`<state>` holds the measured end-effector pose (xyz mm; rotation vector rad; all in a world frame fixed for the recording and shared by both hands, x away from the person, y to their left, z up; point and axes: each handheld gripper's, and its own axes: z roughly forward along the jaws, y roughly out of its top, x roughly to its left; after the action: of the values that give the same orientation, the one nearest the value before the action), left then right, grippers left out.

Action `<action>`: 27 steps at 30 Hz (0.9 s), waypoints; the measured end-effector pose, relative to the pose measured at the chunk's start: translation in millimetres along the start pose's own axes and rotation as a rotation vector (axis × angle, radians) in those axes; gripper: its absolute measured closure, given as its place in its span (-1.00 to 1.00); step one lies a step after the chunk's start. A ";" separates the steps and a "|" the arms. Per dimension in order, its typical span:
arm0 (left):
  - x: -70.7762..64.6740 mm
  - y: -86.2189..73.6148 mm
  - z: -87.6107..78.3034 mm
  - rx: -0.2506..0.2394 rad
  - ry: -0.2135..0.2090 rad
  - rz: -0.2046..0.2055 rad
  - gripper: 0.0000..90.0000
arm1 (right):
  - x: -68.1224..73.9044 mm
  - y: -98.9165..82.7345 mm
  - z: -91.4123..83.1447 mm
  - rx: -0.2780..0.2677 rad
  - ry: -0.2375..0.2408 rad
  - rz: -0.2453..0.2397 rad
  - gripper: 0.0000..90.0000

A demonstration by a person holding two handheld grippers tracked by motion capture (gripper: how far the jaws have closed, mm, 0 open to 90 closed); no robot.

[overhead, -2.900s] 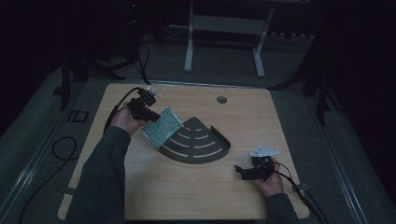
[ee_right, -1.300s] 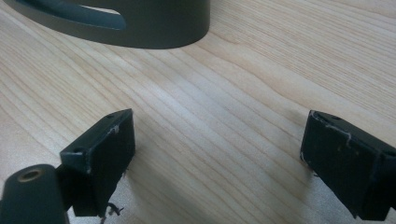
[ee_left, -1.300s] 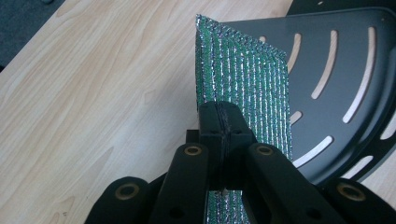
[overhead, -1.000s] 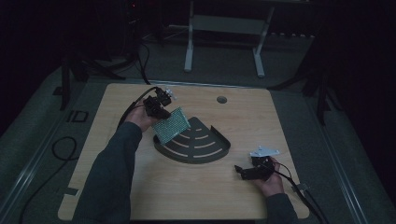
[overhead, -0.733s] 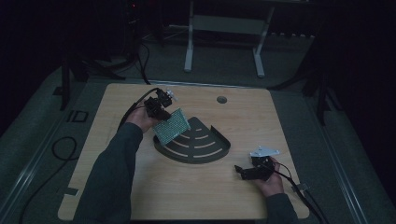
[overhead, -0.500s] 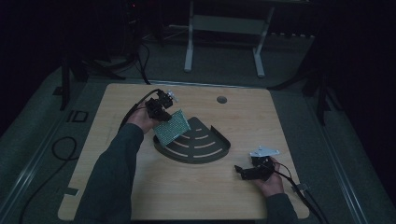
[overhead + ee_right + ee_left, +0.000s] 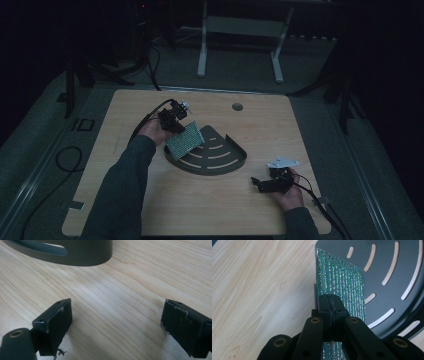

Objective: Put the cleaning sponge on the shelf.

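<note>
The green perforated board (image 7: 185,140) is clamped edge-on between the fingers of the left gripper (image 7: 172,119), and since the first earlier picture it has been carried from the desk's left side in over the near-left edge of the dark slotted tray (image 7: 220,162). By the look of it, a placing on the tray is being set up, with release not yet made; the board hangs tilted, its lower edge over the tray's rim.

In the left gripper view, the board (image 7: 342,290) is seen pinched tight between closed fingers (image 7: 329,307), with the tray's slots (image 7: 392,275) right behind it and bare desk (image 7: 262,290) to the left. Whether the board's lower edge touches the tray cannot be told.

The right gripper (image 7: 267,184) has been kept in place, low on the desk near the tray's right corner. In the right gripper view, its fingers (image 7: 53,322) are shown wide apart with nothing between them, only desk grain and the tray's curved wall (image 7: 82,255) beyond.
</note>
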<state>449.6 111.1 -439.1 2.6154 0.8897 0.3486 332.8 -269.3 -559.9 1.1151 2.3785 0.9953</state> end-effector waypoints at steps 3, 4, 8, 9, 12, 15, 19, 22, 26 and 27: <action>-1.0 -0.7 2.4 0.005 -0.002 -0.002 1.00 | 0.0 0.0 -0.1 0.000 0.000 0.001 -0.79; -1.5 -0.8 3.3 0.011 0.000 0.002 0.99 | 0.1 0.0 0.0 0.000 0.000 0.001 -0.79; -3.2 -1.6 7.8 0.029 0.007 0.008 0.99 | 0.0 0.0 0.0 0.000 0.000 0.000 -0.79; -3.7 -1.7 9.0 0.032 0.008 0.008 0.99 | 0.1 0.0 0.0 0.000 0.000 0.001 -0.79; -5.3 -1.6 11.7 0.040 0.013 0.010 0.99 | 0.0 0.0 0.0 0.000 0.000 0.001 -0.79; -6.6 -1.1 13.2 0.046 0.020 0.015 0.99 | 0.0 0.0 0.0 0.000 0.000 0.001 -0.78; -8.3 -0.4 15.0 0.064 0.039 0.024 0.99 | 0.0 0.0 0.0 0.000 0.000 0.001 -0.79; -8.6 -0.4 15.8 0.068 0.042 0.024 0.99 | 0.1 0.0 0.0 0.000 0.000 0.001 -0.79; -10.1 -0.4 18.5 0.077 0.045 0.030 0.99 | 0.0 0.0 0.0 0.000 0.000 0.000 -0.78; -10.3 -0.4 19.0 0.077 0.045 0.030 0.99 | 0.0 0.0 0.0 0.000 0.000 0.000 -0.79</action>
<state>447.9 100.2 -457.7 2.7042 0.8963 0.3903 332.8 -269.3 -559.9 1.1157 2.3785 0.9951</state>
